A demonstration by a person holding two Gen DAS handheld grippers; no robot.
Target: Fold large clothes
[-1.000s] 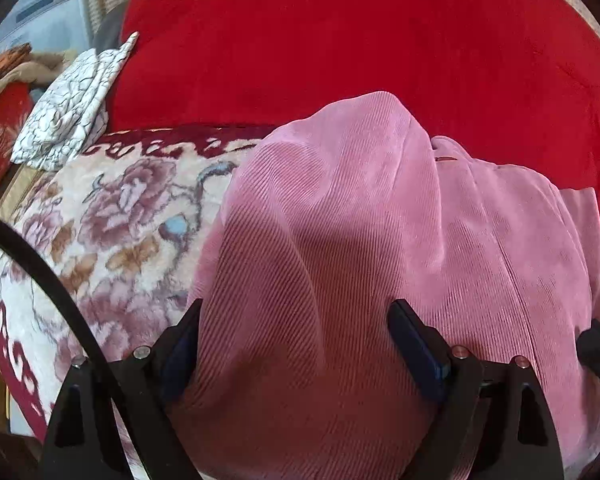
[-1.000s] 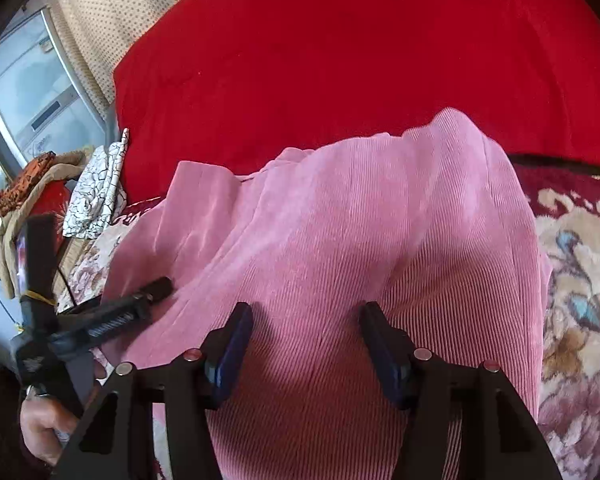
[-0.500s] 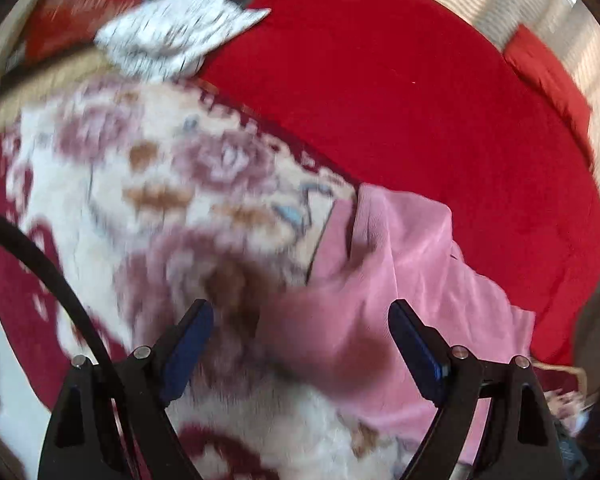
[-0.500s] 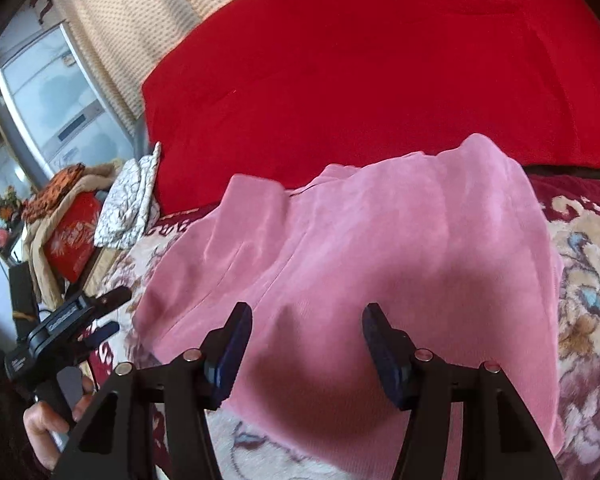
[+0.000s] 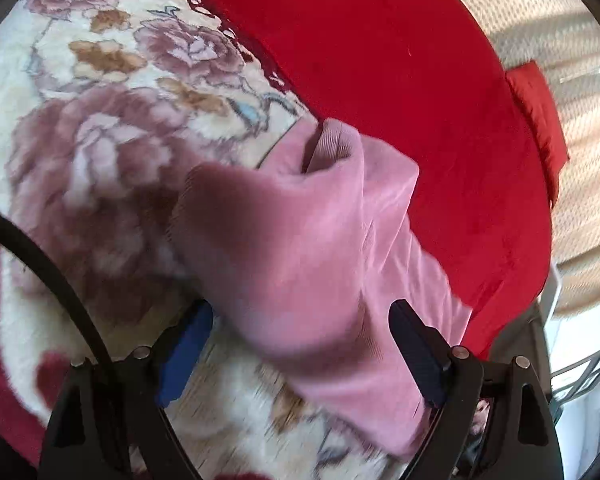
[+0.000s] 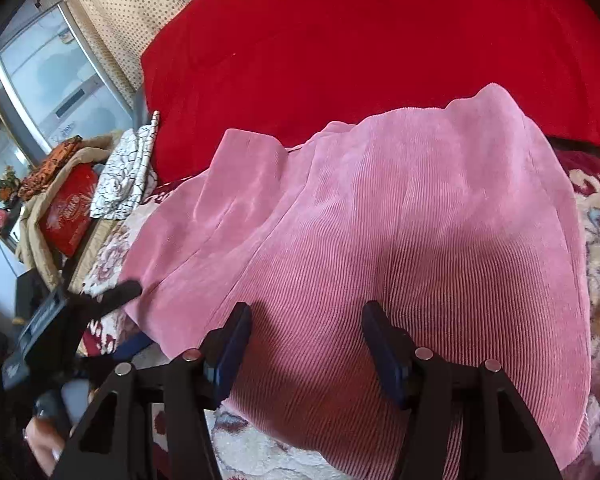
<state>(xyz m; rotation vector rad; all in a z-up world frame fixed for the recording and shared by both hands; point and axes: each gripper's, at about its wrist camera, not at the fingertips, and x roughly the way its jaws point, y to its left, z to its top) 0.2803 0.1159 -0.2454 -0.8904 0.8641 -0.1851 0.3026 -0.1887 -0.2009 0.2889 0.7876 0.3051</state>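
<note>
- Pink corduroy garment [image 6: 400, 240] lying on a flowered blanket [image 5: 112, 128], its far edge against a big red cushion [image 6: 360, 40].
- Garment bunched and partly folded over itself at the left end, seen from the left wrist [image 5: 300, 232].
- Left claw [image 5: 300, 344] spread wide above the blanket, pads apart and pressing on nothing, a lobe of pink cloth lying loose between them.
- Right claw [image 6: 306, 344] half spread over the ribbed cloth, blue pads clear of the fabric, gripping nothing.
- Left claw [image 6: 112, 320] also seen from the right wrist, at the garment's left edge, with a hand [image 6: 44, 444] below it.
- Black-and-white patterned cloth [image 6: 126, 176] and a red box [image 6: 68, 212] off to the left, by a window.
</note>
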